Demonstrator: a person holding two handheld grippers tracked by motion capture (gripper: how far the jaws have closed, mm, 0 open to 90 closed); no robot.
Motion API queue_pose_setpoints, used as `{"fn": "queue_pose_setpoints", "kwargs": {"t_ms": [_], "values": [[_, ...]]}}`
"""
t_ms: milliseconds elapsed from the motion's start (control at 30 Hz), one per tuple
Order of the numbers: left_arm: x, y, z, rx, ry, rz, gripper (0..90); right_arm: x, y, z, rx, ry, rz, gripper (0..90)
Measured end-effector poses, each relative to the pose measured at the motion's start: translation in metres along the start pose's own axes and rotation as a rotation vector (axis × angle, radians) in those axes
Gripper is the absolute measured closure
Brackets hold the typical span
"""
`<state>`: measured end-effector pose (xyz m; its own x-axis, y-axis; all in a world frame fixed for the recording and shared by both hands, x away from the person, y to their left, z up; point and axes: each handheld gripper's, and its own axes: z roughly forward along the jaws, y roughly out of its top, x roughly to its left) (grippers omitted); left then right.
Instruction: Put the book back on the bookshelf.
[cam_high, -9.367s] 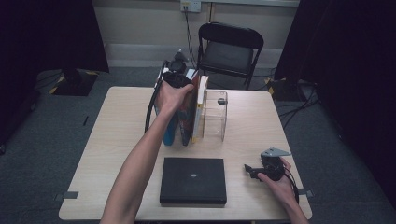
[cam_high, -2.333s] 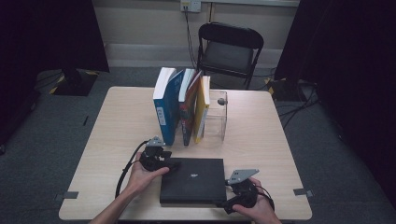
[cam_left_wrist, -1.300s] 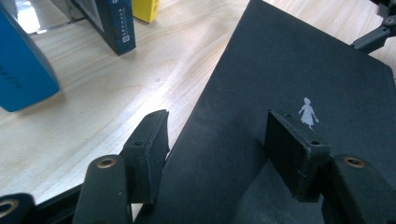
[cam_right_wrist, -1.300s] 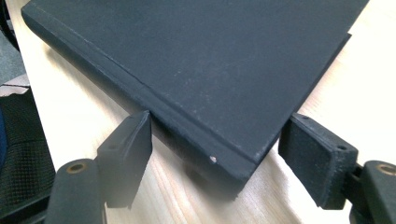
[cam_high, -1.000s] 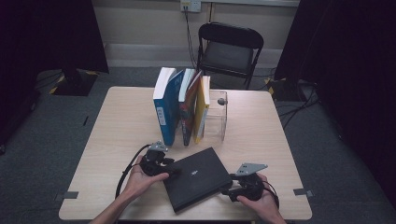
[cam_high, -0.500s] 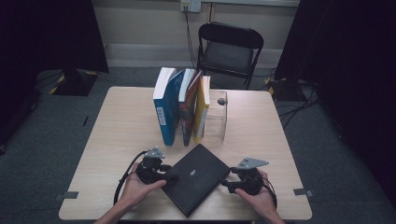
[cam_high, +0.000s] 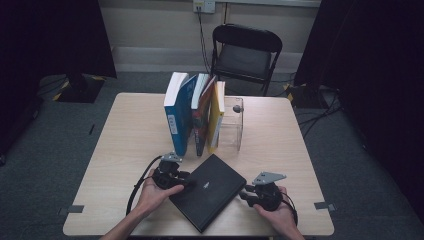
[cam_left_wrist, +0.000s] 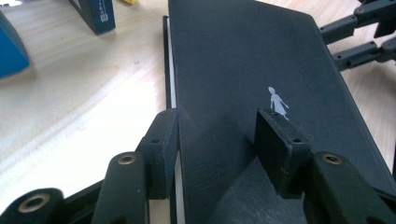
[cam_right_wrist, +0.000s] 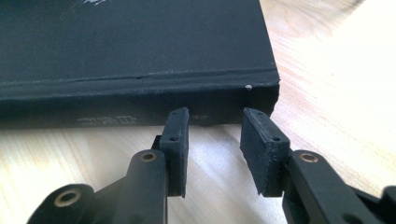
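A black hardback book lies turned at an angle on the wooden table near its front edge. My left gripper is at the book's left corner. In the left gripper view its jaws have just been closing and straddle the book's thickness: one pad sits at the underside by the white pages, the other on the cover, so the left gripper is shut on the book. My right gripper stands at the book's right side. Its jaws have just been closing, and the right gripper stays open with nothing between its pads, just short of the spine.
Behind the black book stand three upright books, blue, red and yellow, leaning by a clear plastic box. A black folding chair stands beyond the table's far edge. Bare table lies to the left and right.
The black book has turned further counter-clockwise between the two grippers. The right gripper's jaws have narrowed. Both hands stayed nearly in place.
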<state>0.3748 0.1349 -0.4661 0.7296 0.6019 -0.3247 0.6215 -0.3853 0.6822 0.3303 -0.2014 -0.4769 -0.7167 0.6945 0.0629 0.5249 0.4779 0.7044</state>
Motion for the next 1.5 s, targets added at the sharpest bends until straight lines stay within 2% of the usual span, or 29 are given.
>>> {"fn": "queue_pose_setpoints", "kwargs": {"t_ms": [133, 333, 400, 500, 600, 667, 767, 967, 1067, 1267, 1333, 1400, 1467, 1500], "values": [[-0.008, -0.007, -0.006, 0.023, -0.002, 0.011, 49.6, 0.001, 0.001, 0.001, -0.002, -0.015, -0.013, 66.1], [-0.027, -0.020, -0.016, 0.068, -0.016, 0.033, 48.8, -0.003, 0.004, 0.005, -0.012, -0.041, 0.003, 65.2], [-0.028, -0.024, -0.019, 0.071, -0.034, 0.025, 48.7, -0.005, 0.005, 0.007, -0.015, -0.044, 0.009, 64.2], [-0.019, -0.025, -0.020, 0.046, -0.075, -0.050, 49.5, -0.007, 0.008, 0.010, -0.016, -0.042, 0.017, 63.9], [-0.011, -0.020, -0.013, 0.037, -0.065, -0.075, 49.7, -0.008, 0.011, 0.014, -0.021, -0.032, 0.027, 63.9], [-0.008, -0.017, -0.006, 0.033, -0.076, -0.088, 47.3, -0.007, 0.014, 0.016, -0.016, -0.037, 0.013, 63.9], [-0.008, -0.015, -0.005, 0.044, -0.063, -0.091, 41.2, -0.007, 0.019, 0.021, -0.019, -0.043, 0.005, 63.4], [-0.004, -0.017, -0.010, 0.049, -0.059, -0.102, 41.3, -0.011, 0.028, 0.031, -0.022, -0.039, -0.004, 61.3], [-0.001, -0.019, -0.012, 0.040, -0.067, -0.120, 41.9, -0.014, 0.031, 0.036, -0.027, -0.024, 0.015, 60.9], [0.007, -0.019, -0.013, 0.027, -0.042, -0.140, 38.3, -0.012, 0.044, 0.046, -0.016, -0.031, -0.027, 60.0], [0.011, -0.018, -0.013, 0.020, -0.043, -0.149, 37.7, -0.012, 0.045, 0.049, -0.023, -0.023, -0.026, 59.4], [0.013, -0.018, -0.012, 0.010, -0.042, -0.161, 38.2, -0.014, 0.045, 0.050, -0.032, -0.017, -0.023, 55.2], [0.012, -0.017, -0.011, 0.001, -0.032, -0.161, 37.5, -0.015, 0.044, 0.046, -0.044, 0.008, -0.014, 48.6], [0.012, -0.017, -0.010, 0.001, -0.030, -0.162, 36.7, -0.014, 0.044, 0.043, -0.050, 0.018, -0.016, 48.2]]}}
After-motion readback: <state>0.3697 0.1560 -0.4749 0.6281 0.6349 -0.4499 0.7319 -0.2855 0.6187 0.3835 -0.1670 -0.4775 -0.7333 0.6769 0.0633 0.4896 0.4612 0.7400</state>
